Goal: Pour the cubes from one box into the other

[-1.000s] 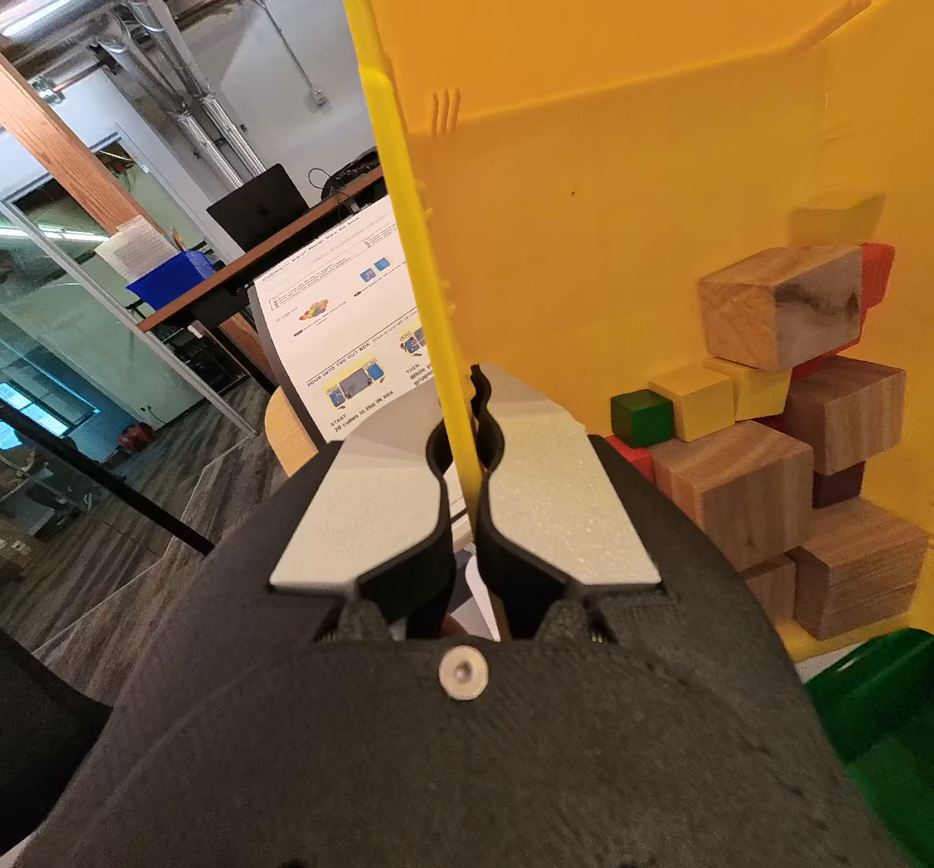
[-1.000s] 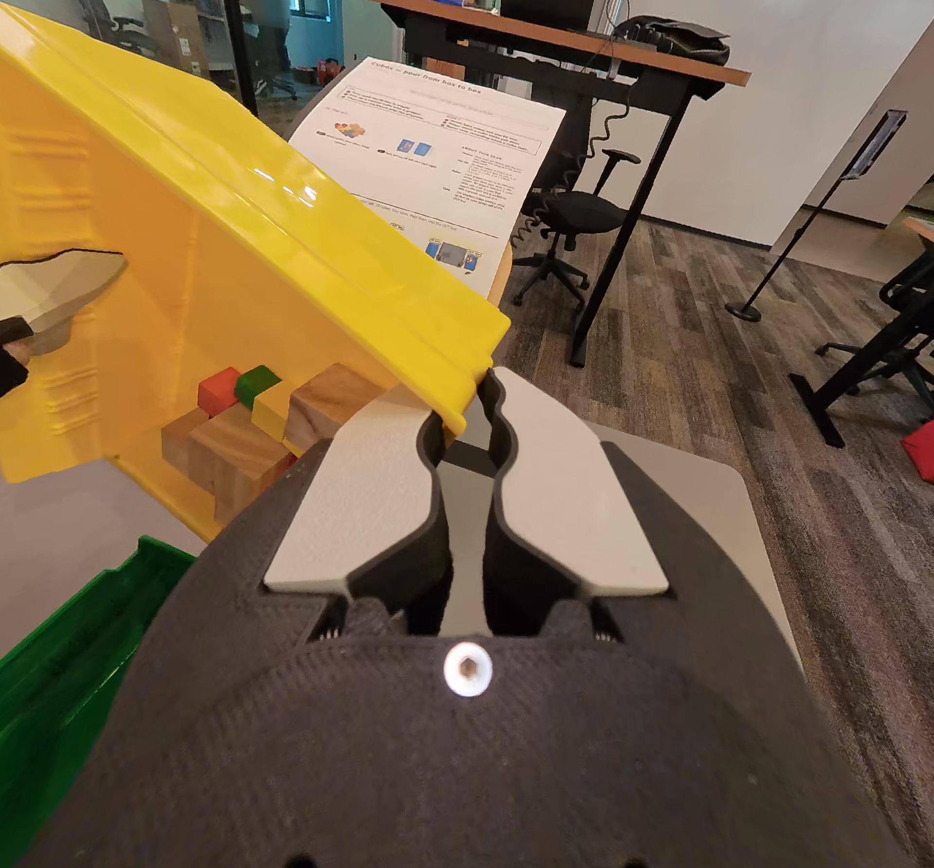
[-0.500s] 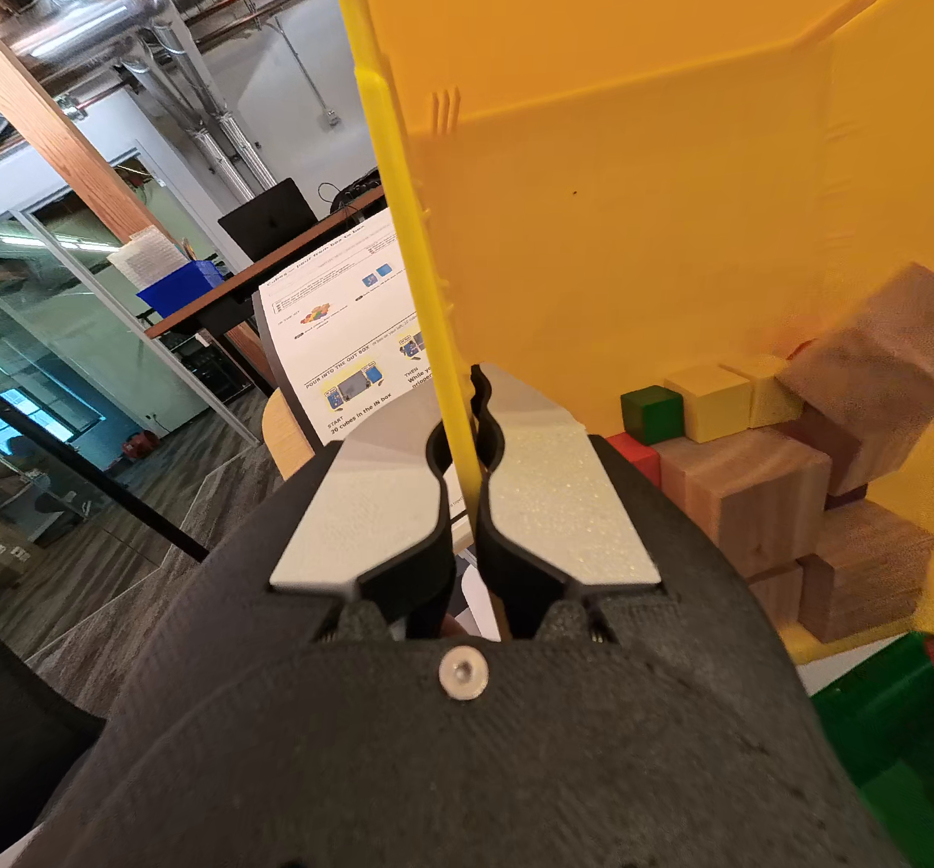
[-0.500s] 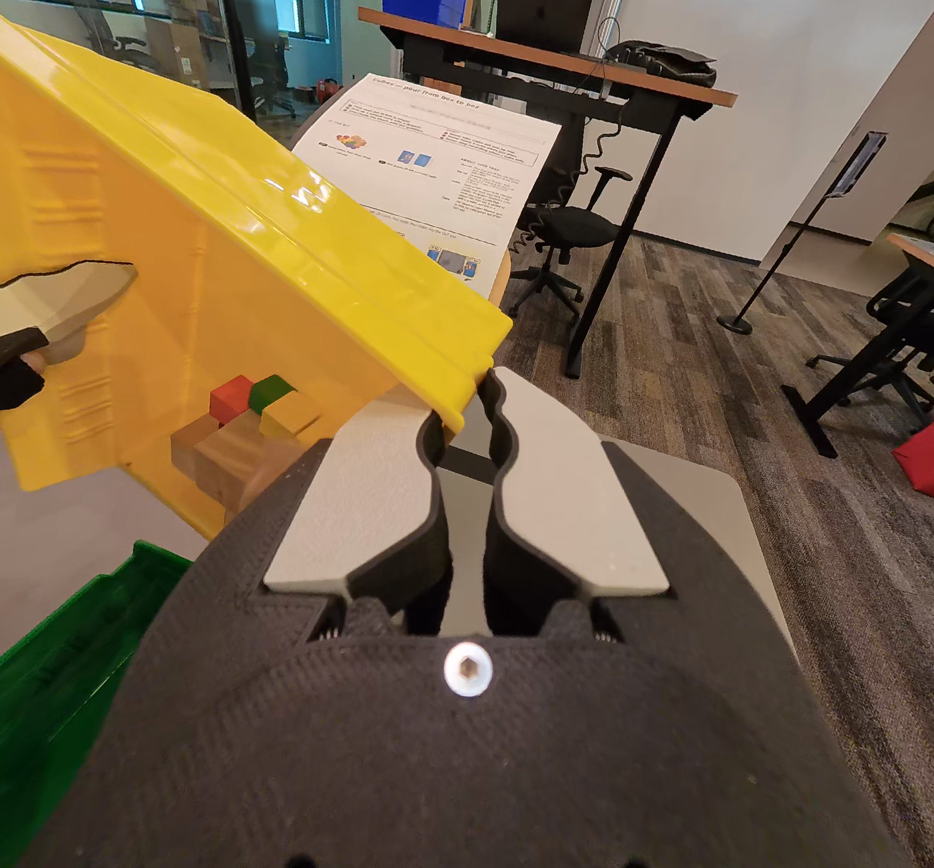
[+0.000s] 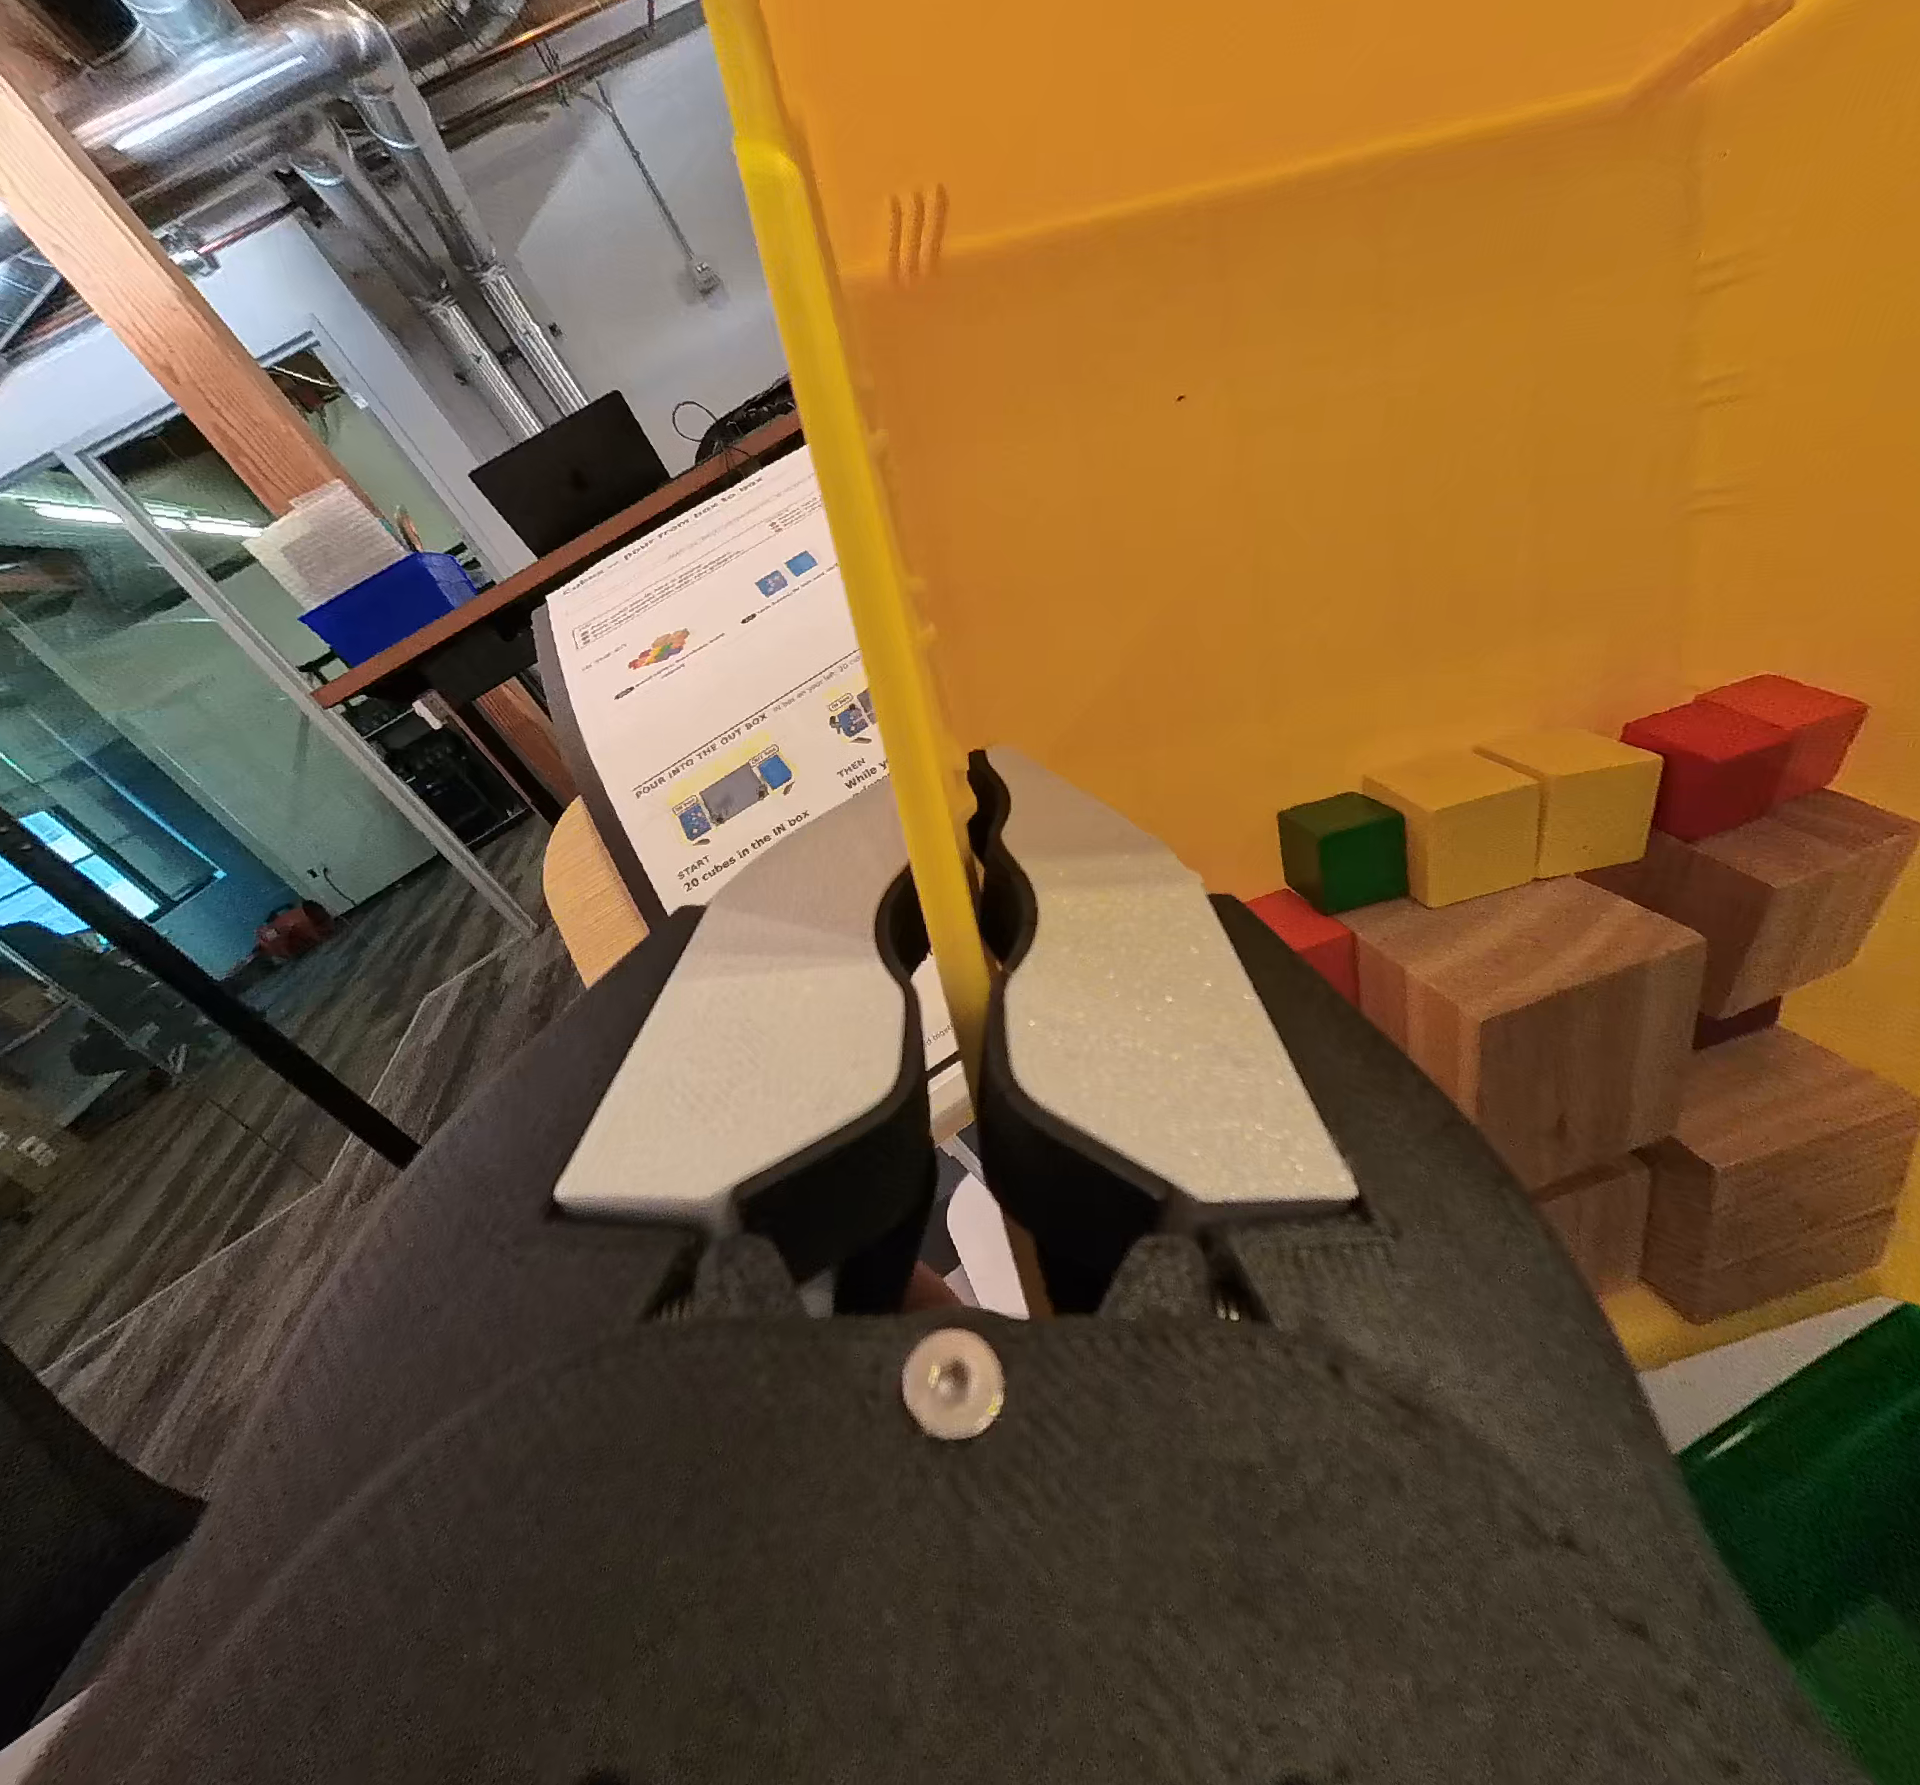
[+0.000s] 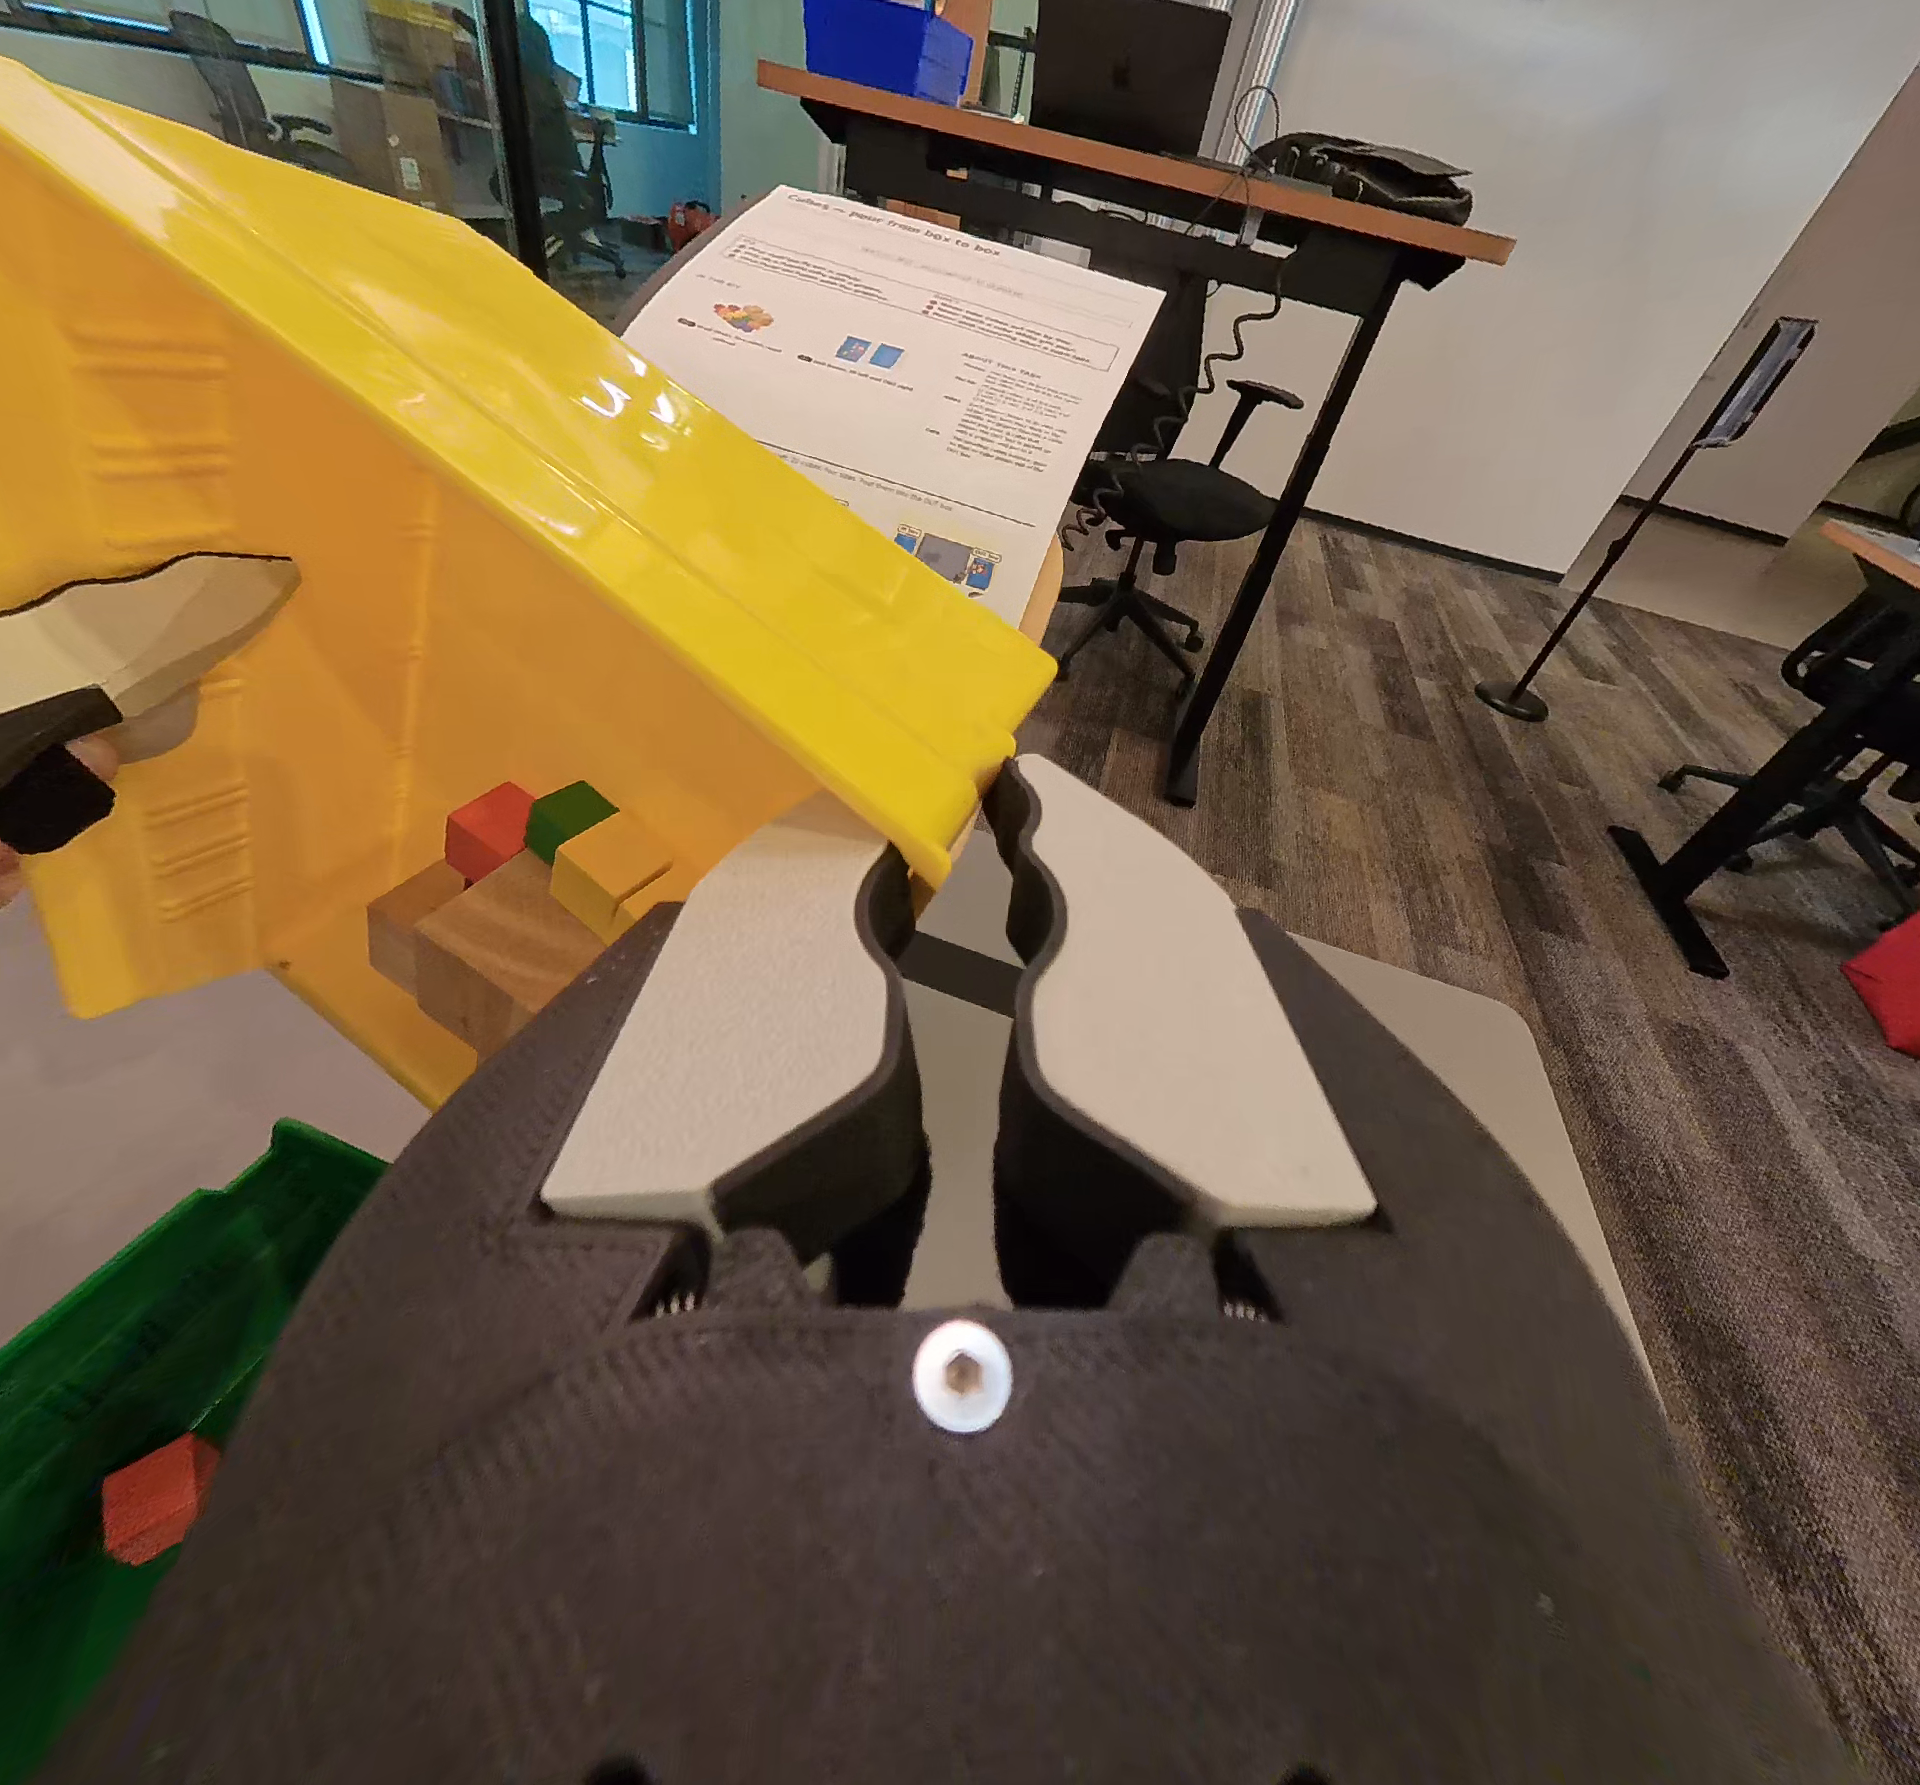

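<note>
My gripper [image 5: 961,805] fingers matt grey, gritty; yellow box [image 6: 499,447] glossy smooth plastic, wooden cubes [image 5: 1527,997] bare grained or painted, green box [image 6: 156,1320] shiny plastic.

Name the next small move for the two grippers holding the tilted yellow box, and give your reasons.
Probably tip the yellow box a little steeper. Both the left gripper and right gripper clamp its rim, most cubes sit piled at its low corner, and one red cube lies in the green box below.

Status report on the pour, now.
Both grippers, left gripper and right gripper, shut on yellow box rim. Box tilted, cubes piled inside. One red cube in green box.
</note>
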### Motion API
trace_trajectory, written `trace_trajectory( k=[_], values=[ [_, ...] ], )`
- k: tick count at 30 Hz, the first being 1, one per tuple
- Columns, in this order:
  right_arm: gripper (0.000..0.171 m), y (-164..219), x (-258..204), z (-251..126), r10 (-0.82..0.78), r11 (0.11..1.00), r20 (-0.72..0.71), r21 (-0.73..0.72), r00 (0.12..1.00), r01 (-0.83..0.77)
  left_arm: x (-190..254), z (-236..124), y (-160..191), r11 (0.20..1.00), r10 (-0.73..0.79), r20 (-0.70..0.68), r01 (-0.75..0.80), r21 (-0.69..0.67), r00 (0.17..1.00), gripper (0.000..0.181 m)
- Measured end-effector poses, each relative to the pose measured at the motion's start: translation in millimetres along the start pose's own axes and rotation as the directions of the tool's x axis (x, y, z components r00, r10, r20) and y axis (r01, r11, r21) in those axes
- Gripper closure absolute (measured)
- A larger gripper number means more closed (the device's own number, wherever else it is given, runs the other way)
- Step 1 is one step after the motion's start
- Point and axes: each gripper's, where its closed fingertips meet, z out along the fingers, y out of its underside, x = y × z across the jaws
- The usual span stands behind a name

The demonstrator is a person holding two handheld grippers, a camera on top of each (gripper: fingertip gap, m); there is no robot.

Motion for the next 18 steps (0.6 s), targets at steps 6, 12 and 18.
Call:
trace_trajectory(
  k=[6, 12, 18],
  values=[
    [0.163, -7, -4, -6, -0.022, 0.999, -0.009, 0.044, 1.000, 0.022, -1, -6, -3, 0.999, -0.018, 0.011, 0.018, 0.036, 1.000, 0.178],
    [0.163, -11, -10, -11, -0.045, 0.997, -0.010, 0.065, 0.999, 0.045, -2, -12, -2, 0.997, -0.030, 0.029, 0.028, 0.066, 0.999, 0.178],
    [0.163, -8, -14, -15, -0.051, 0.996, -0.019, 0.075, 0.999, 0.052, 0, -16, 2, 0.996, -0.044, 0.041, 0.041, 0.083, 0.998, 0.178]
  ],
)
